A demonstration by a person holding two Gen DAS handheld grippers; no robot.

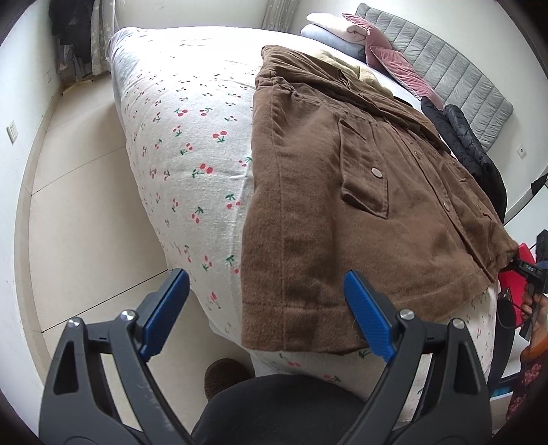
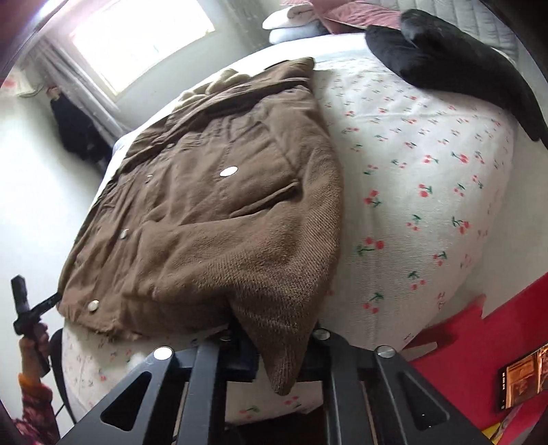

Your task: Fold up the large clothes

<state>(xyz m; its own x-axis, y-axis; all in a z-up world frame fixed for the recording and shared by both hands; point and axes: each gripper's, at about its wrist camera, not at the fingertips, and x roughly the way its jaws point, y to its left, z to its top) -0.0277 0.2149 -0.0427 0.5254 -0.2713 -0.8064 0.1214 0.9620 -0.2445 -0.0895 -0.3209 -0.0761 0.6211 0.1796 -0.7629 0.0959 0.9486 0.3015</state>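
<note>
A large brown jacket (image 1: 342,212) with snap buttons and a flap pocket lies on the bed with the cherry-print cover (image 1: 191,143). Its sides are folded in. My left gripper (image 1: 267,311) is open and empty, its blue pads either side of the jacket's near left hem corner, above the bed edge. In the right wrist view the jacket (image 2: 212,212) fills the left half. My right gripper (image 2: 274,345) is shut on the jacket's near right hem corner, which drapes over the fingers and hides them.
A black puffer jacket (image 2: 445,61) lies at the bed's far right. Pillows and folded clothes (image 1: 346,30) sit by the grey headboard. A red object (image 2: 479,328) stands beside the bed. The tiled floor (image 1: 85,205) lies left of the bed.
</note>
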